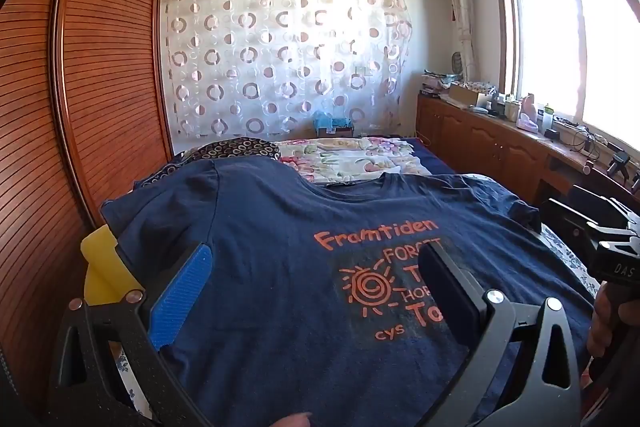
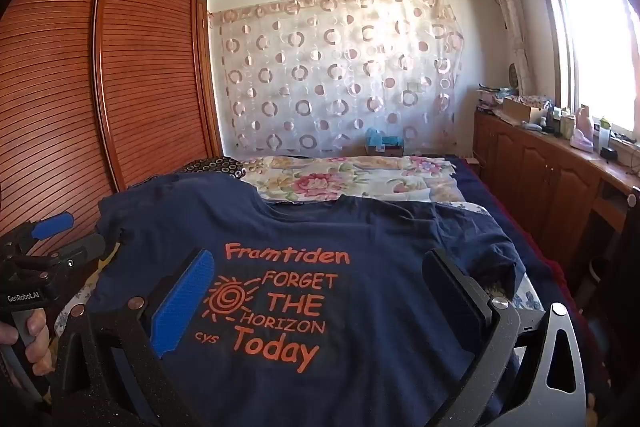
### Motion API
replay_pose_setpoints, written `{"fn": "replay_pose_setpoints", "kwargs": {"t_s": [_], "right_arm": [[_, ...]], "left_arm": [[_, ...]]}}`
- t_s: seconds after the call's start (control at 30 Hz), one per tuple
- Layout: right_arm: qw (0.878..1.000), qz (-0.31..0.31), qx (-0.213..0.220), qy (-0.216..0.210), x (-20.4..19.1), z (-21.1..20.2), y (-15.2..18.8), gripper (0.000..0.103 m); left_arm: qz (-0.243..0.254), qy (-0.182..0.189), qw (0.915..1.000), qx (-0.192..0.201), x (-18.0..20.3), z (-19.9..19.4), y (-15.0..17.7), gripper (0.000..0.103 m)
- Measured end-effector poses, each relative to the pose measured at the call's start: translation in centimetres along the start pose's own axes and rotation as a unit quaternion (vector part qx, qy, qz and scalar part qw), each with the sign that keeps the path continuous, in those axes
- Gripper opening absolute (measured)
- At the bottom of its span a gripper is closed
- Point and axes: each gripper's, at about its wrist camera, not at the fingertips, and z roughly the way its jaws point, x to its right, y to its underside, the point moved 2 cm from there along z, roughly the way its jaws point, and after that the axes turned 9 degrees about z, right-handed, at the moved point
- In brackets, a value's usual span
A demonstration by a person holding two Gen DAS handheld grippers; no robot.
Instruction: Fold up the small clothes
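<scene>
Barely begun: navy T-shirt spread flat and unfolded, print up, on the bed, left gripper and right gripper both poised above, jaws apart, holding nothing.

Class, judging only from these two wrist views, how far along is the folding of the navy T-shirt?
Done: the navy T-shirt lies spread print-up on the bed, sleeves out. In hand: nothing; the left gripper and right gripper both hover open over its lower half, gripping no cloth. Left: every fold, since no sleeve or hem is turned over yet.
</scene>
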Motion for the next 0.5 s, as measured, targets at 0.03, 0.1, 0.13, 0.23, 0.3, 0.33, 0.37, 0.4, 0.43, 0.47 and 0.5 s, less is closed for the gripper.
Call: {"fn": "replay_pose_setpoints", "kwargs": {"t_s": [0.03,0.1,0.13,0.23,0.3,0.33,0.37,0.4,0.43,0.47,0.5], "right_arm": [[1.0,0.001,0.0,0.0,0.01,0.0,0.0,0.103],[1.0,-0.001,0.0,0.0,-0.02,0.0,0.0,0.103],[1.0,-0.001,0.0,0.001,-0.02,0.0,0.0,0.103],[1.0,0.0,0.0,0.0,0.01,0.02,-0.01,0.103],[1.0,0.0,0.001,0.001,0.02,0.01,-0.02,0.103],[1.0,0.0,0.0,0.001,0.03,0.03,-0.04,0.103],[1.0,0.0,0.0,0.0,0.01,0.04,-0.05,0.103],[1.0,0.0,0.001,0.001,0.0,0.04,-0.07,0.103],[1.0,0.0,0.001,0.001,-0.01,0.06,-0.08,0.103],[1.0,0.0,0.0,0.0,-0.03,0.09,-0.09,0.103],[1.0,0.0,0.0,0.0,0.05,-0.12,0.06,0.103]], "left_arm": [[0.0,0.0,1.0,0.0,-0.02,0.08,-0.03,0.103],[0.002,-0.005,0.9999,0.011,0.06,-0.22,0.01,0.103],[0.003,-0.006,0.9999,0.01,0.09,-0.24,0.01,0.103],[0.003,-0.009,0.9999,0.009,0.22,-0.41,-0.01,0.103],[0.001,0.0,1.0,0.008,-0.15,-0.19,0.05,0.103],[0.001,0.0,1.0,0.008,-0.16,-0.21,0.04,0.103],[0.001,0.001,1.0,0.008,-0.2,-0.23,0.04,0.103],[0.001,0.001,1.0,0.008,-0.23,-0.25,0.05,0.103],[0.002,0.001,1.0,0.008,-0.26,-0.27,0.05,0.103],[0.001,0.0,1.0,0.008,-0.19,-0.37,-0.09,0.103],[0.002,0.0,1.0,0.008,-0.23,-0.4,-0.11,0.103]]}}
